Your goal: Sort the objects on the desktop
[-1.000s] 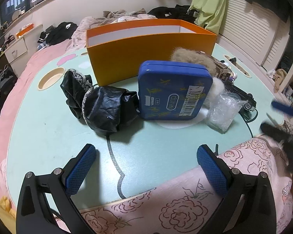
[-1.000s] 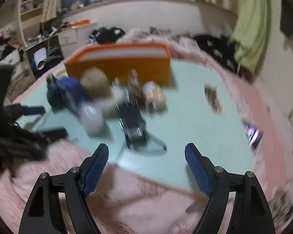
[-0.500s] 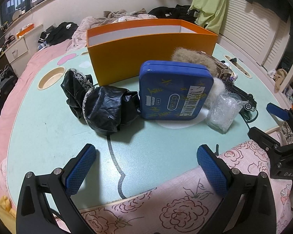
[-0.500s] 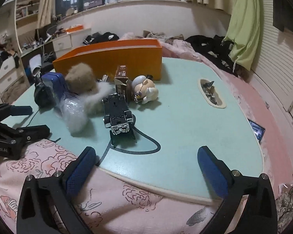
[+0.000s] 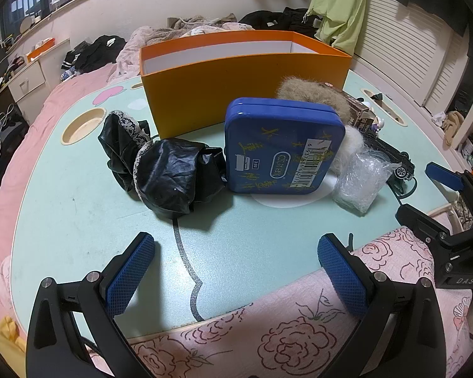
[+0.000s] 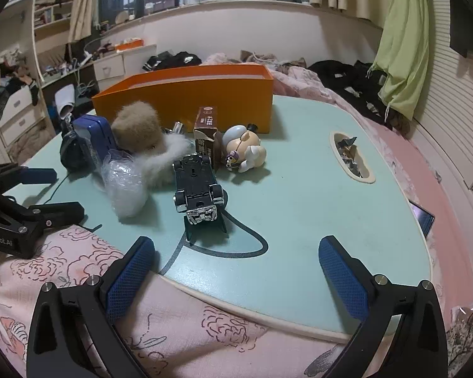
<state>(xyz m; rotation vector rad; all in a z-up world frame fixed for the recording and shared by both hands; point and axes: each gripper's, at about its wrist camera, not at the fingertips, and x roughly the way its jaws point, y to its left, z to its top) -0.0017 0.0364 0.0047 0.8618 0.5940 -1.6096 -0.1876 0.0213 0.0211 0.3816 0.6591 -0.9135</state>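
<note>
An orange box (image 5: 246,85) stands open at the back of a pale green table (image 5: 78,195). In front of it lie a blue tin (image 5: 280,148), a black lace-trimmed cloth (image 5: 160,170), a furry brown and white thing (image 5: 312,97) and a clear plastic bag (image 5: 359,182). The right wrist view shows an upturned black toy car (image 6: 198,186), a brown carton (image 6: 206,132) and a pig figurine (image 6: 244,151). My left gripper (image 5: 236,271) is open and empty at the table's near edge. My right gripper (image 6: 236,271) is open and empty, near the car.
A pink floral quilt (image 5: 283,330) covers the near edge of the table. The table has cut-out recesses, a round one (image 5: 83,121) and an oval one with scraps (image 6: 351,157). A phone (image 6: 421,217) lies at the right edge. Clothes and drawers fill the background.
The right gripper has swung from a blurred view to a steady one facing the toy car, and its jaws have opened wider. The left gripper has not moved.
</note>
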